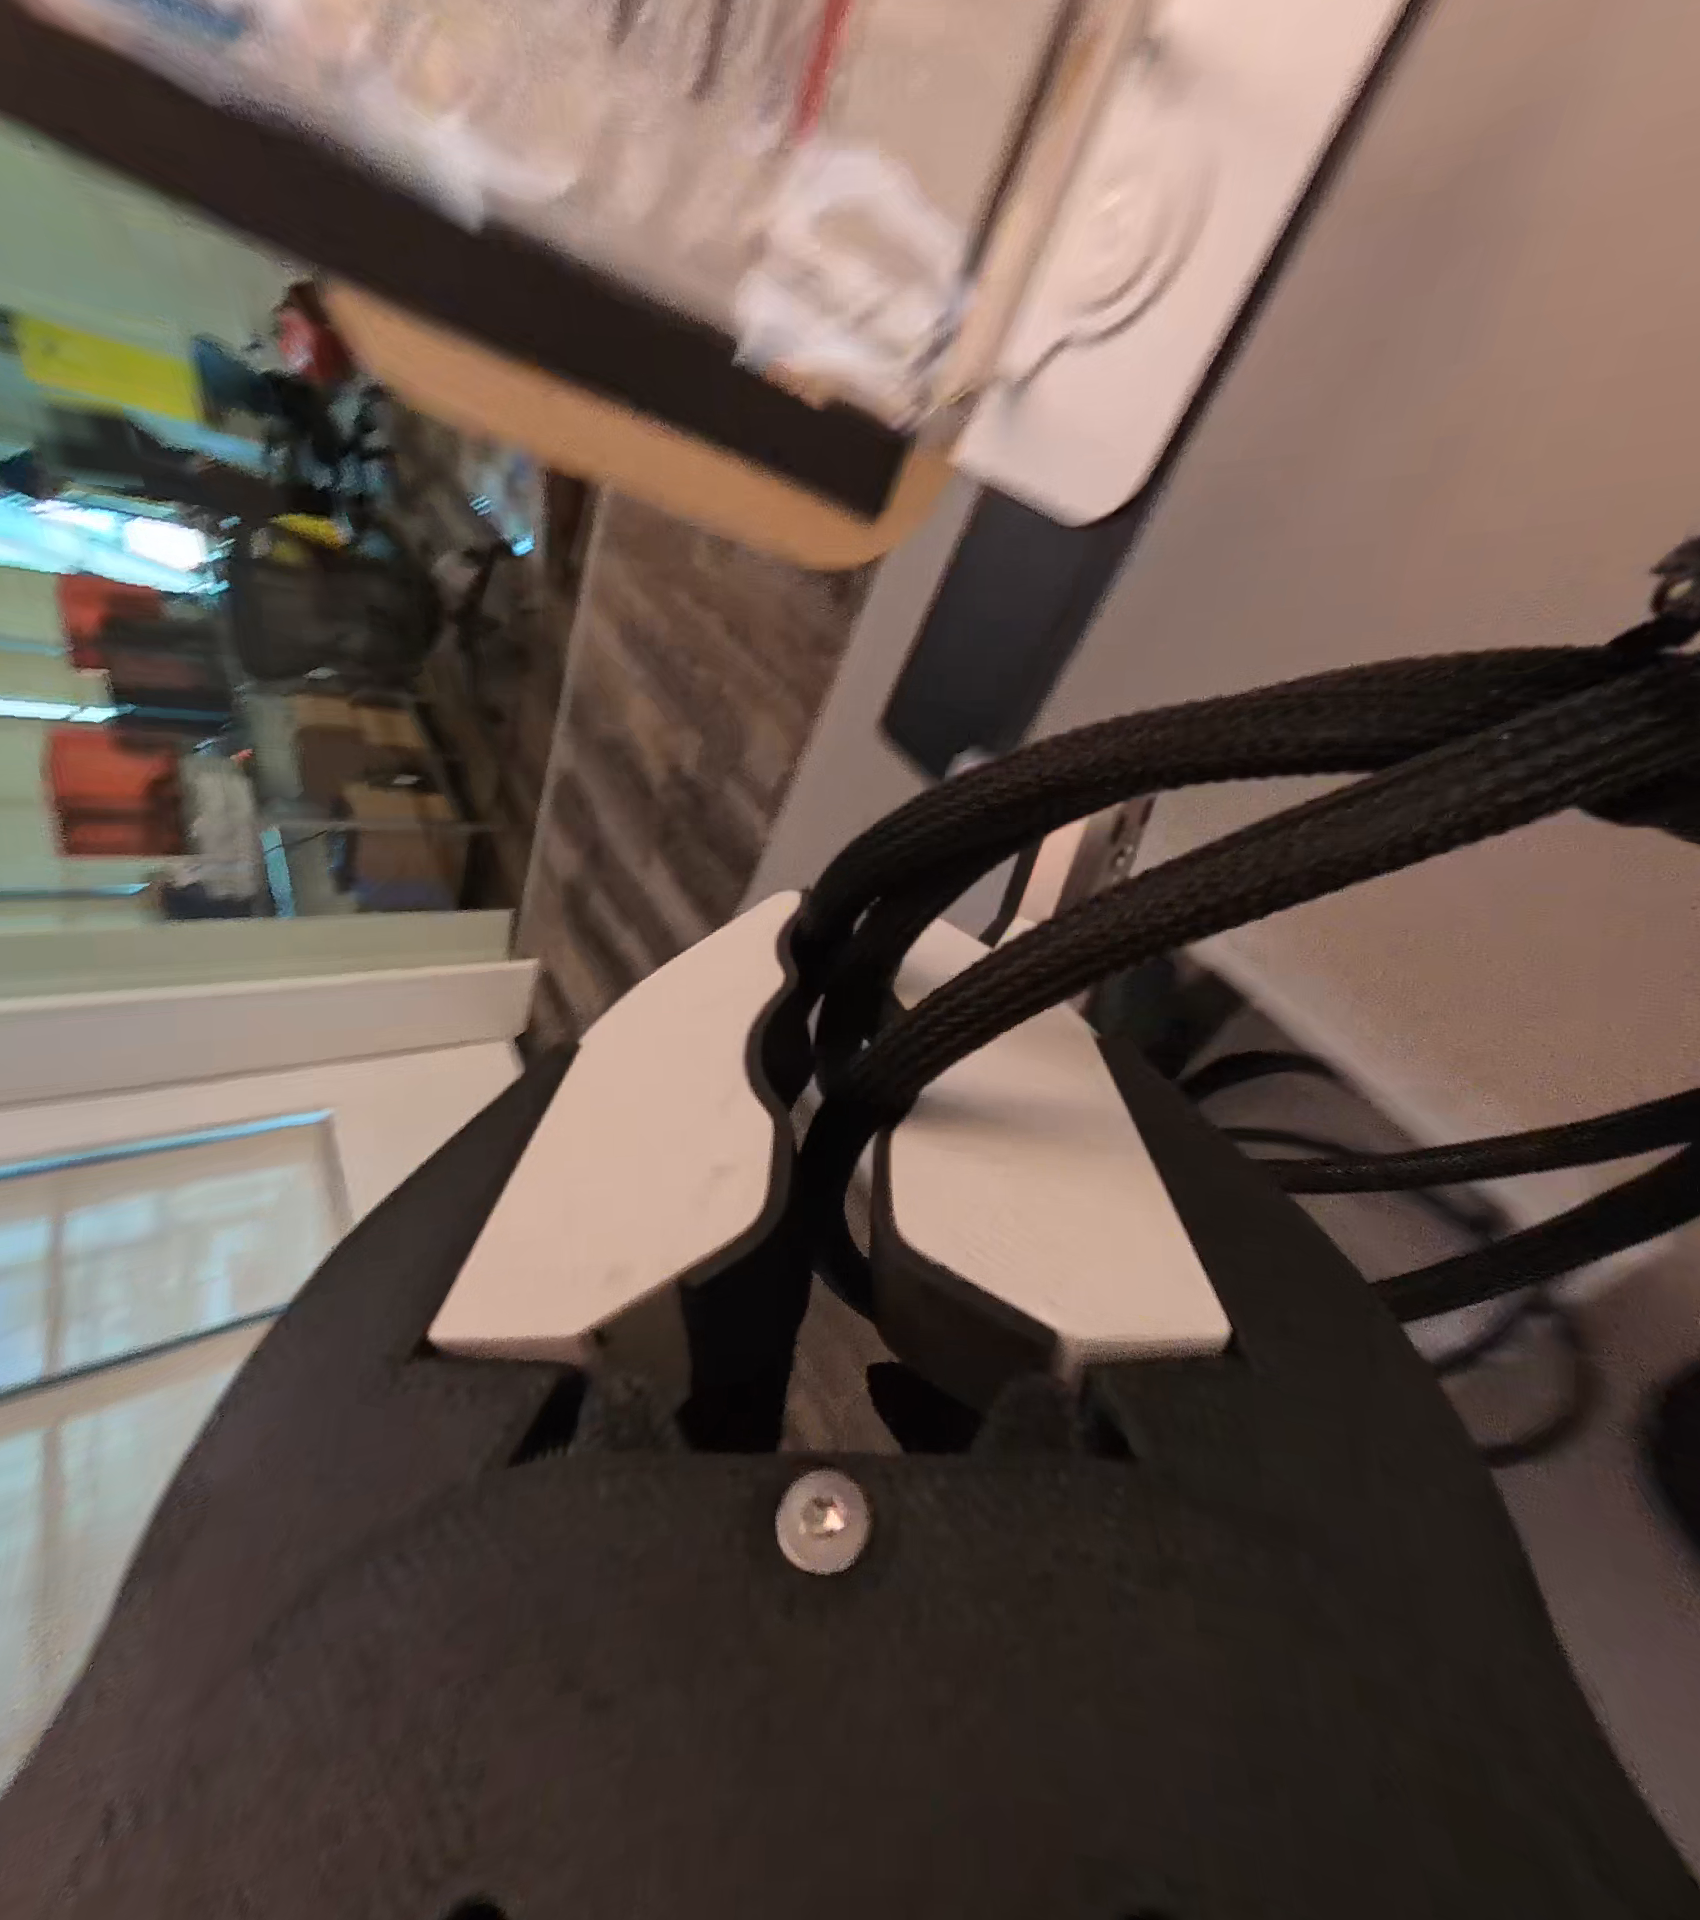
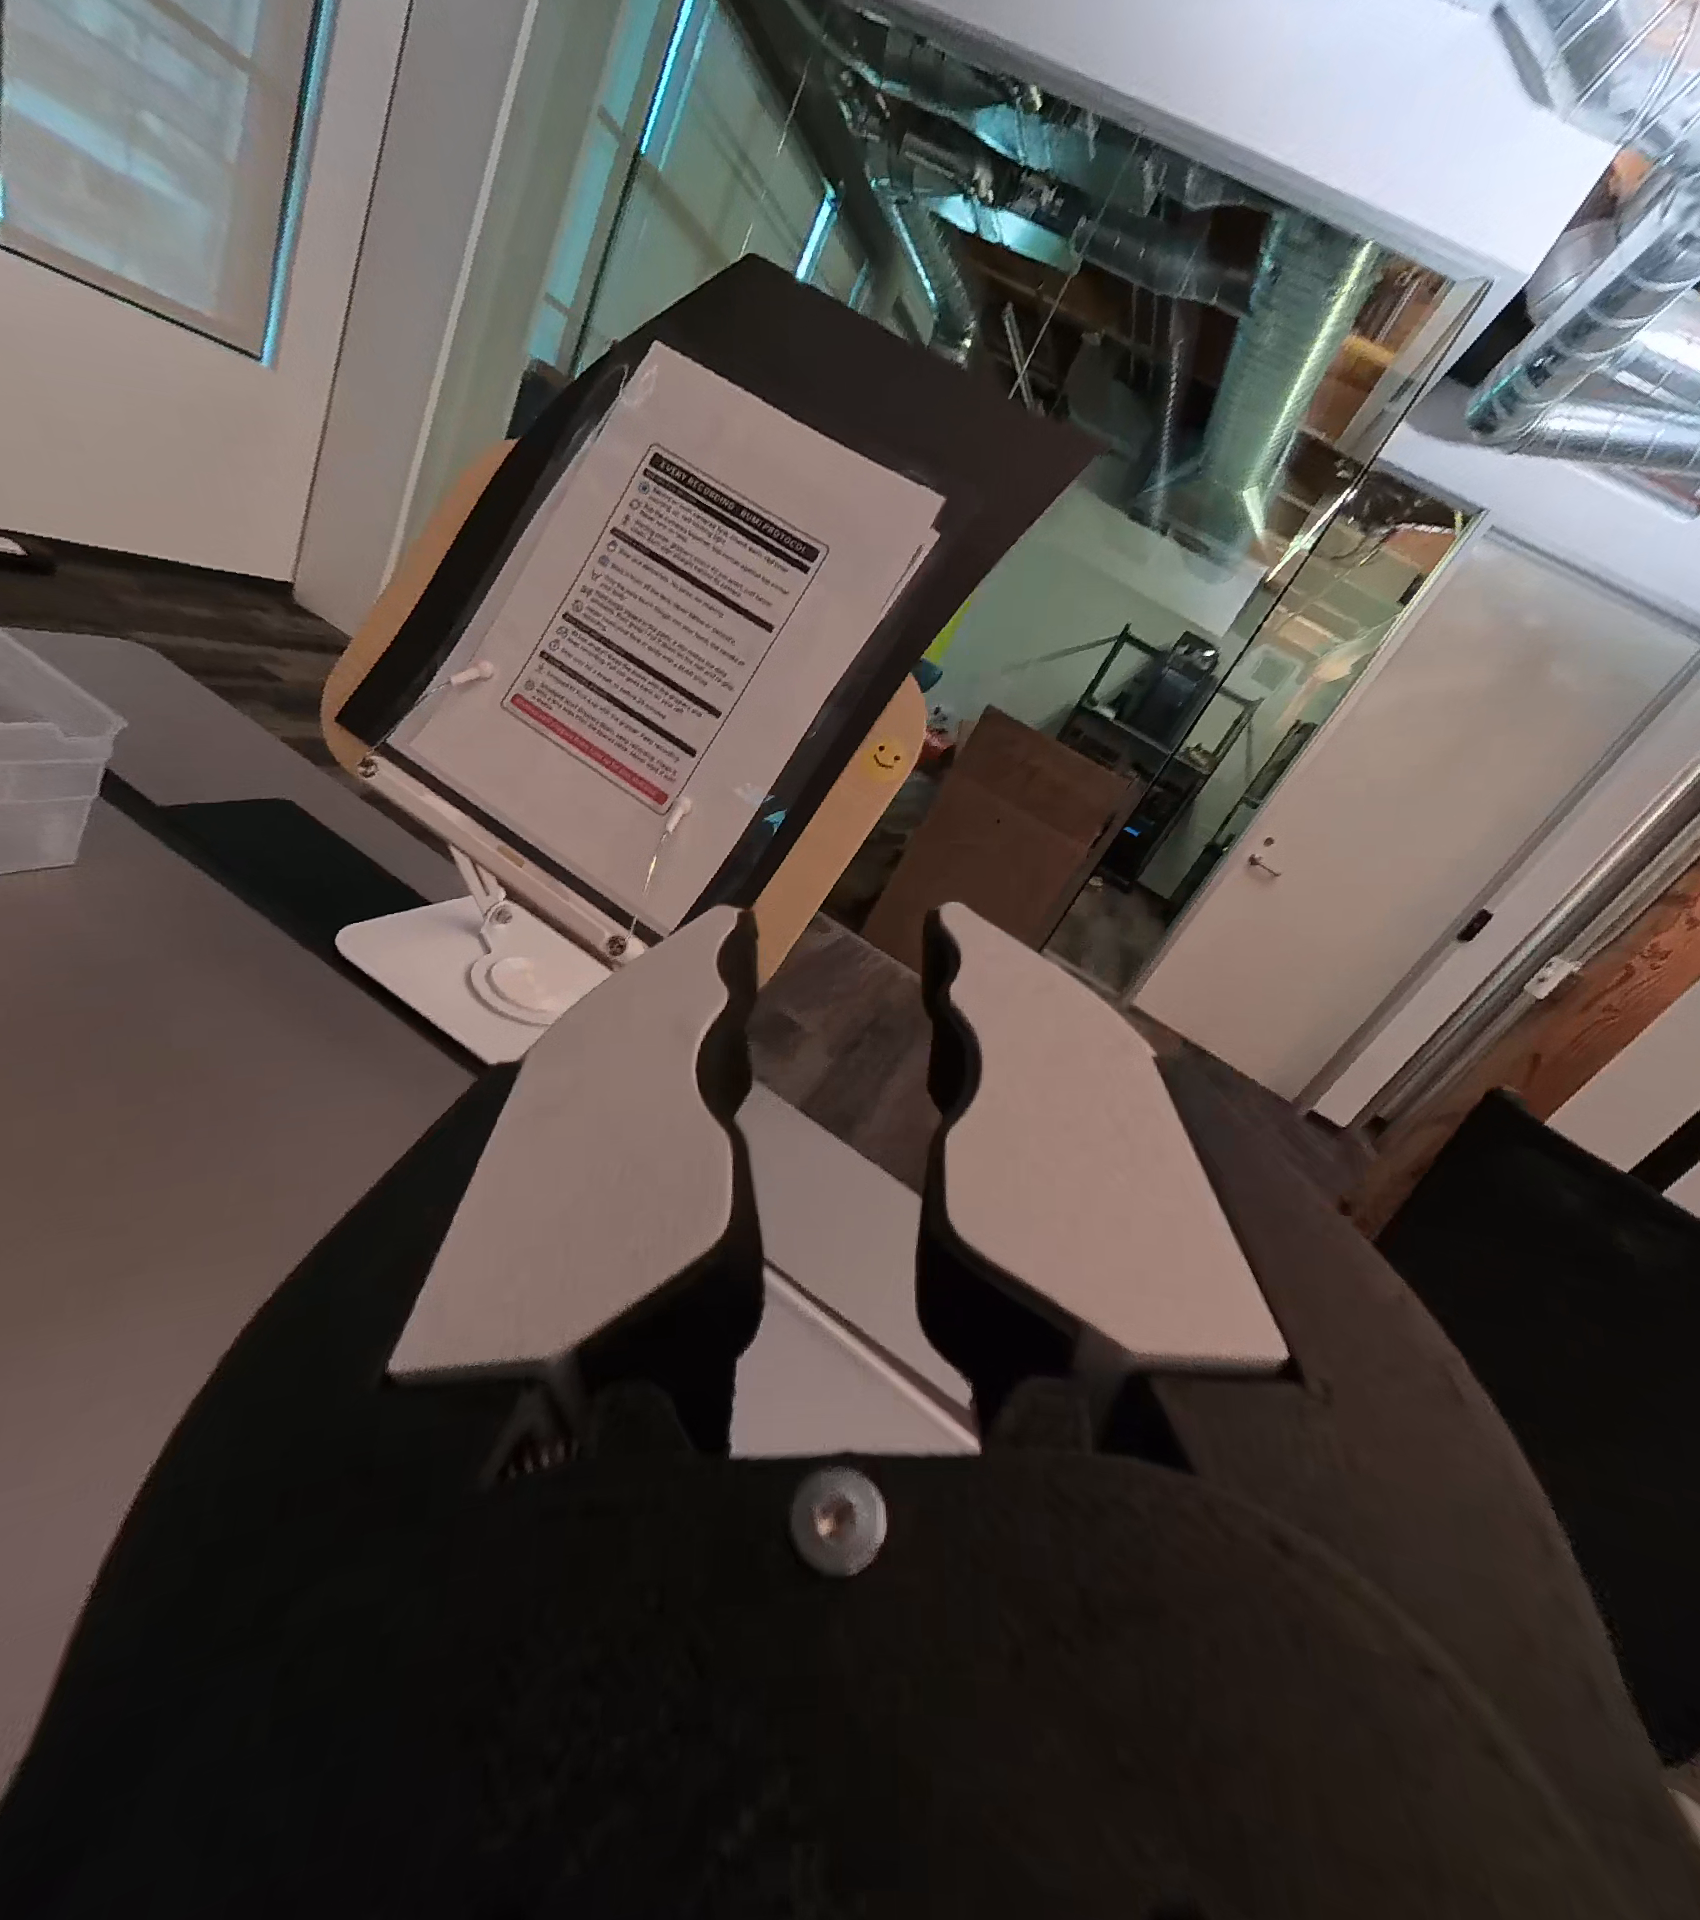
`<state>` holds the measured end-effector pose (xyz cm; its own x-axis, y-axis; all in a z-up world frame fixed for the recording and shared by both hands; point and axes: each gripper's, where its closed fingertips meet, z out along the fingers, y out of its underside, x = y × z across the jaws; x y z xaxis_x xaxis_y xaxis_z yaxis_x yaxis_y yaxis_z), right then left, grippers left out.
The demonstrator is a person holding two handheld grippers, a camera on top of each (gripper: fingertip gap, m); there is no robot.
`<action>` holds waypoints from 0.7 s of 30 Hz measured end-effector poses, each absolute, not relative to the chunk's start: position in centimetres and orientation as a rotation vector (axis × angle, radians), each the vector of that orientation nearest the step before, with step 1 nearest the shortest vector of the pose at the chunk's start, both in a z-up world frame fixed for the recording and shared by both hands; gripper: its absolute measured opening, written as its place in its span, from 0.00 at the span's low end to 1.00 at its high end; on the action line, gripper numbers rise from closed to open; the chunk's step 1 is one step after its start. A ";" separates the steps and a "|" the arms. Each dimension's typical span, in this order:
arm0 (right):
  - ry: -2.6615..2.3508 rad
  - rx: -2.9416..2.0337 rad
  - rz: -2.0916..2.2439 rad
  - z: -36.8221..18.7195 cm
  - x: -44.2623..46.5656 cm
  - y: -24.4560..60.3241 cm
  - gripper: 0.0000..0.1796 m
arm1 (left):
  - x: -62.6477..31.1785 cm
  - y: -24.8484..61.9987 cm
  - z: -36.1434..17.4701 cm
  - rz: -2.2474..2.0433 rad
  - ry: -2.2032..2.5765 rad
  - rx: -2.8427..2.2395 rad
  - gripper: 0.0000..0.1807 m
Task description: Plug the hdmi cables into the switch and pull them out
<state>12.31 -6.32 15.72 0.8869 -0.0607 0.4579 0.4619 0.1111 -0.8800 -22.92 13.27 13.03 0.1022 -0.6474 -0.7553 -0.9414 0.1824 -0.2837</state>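
Between L claw point(image 1: 830, 1029) jaws, braided cables point(image 1: 1241, 790); R claw point(image 2: 841, 997) empty.

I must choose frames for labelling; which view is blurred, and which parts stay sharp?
Left wrist view: the document stand and the room behind are smeared by motion, but the braided black cables between the fingers stay sharp. Right wrist view: mostly sharp, the printed sheet is crisp; wide-angle bending at the edges.

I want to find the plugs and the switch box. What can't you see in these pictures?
- Cable plugs: left wrist view, the braided cables run out the right edge and between the left tongs.
- Switch: in neither view.
- Stand: left wrist view, blurred.
- Sheet on the stand: right wrist view, print too small.
- Right tongs: open, empty.
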 end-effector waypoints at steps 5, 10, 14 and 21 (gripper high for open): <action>-0.335 -1.446 -0.333 15.4 12.6 -7.2 0.17 | -16.4 4.9 4.2 0.067 1.933 -1.737 0.04; -0.331 -1.465 -0.302 15.0 13.0 -7.5 0.17 | -13.0 2.5 -3.6 -0.036 2.147 -1.805 0.04; -0.320 -1.474 -0.277 14.6 13.4 -7.1 0.17 | -10.9 4.7 -7.7 -0.054 2.214 -1.893 0.04; -0.338 -1.551 -0.287 12.7 13.9 -5.5 0.17 | -7.8 8.6 -13.1 -0.296 2.193 -2.140 0.04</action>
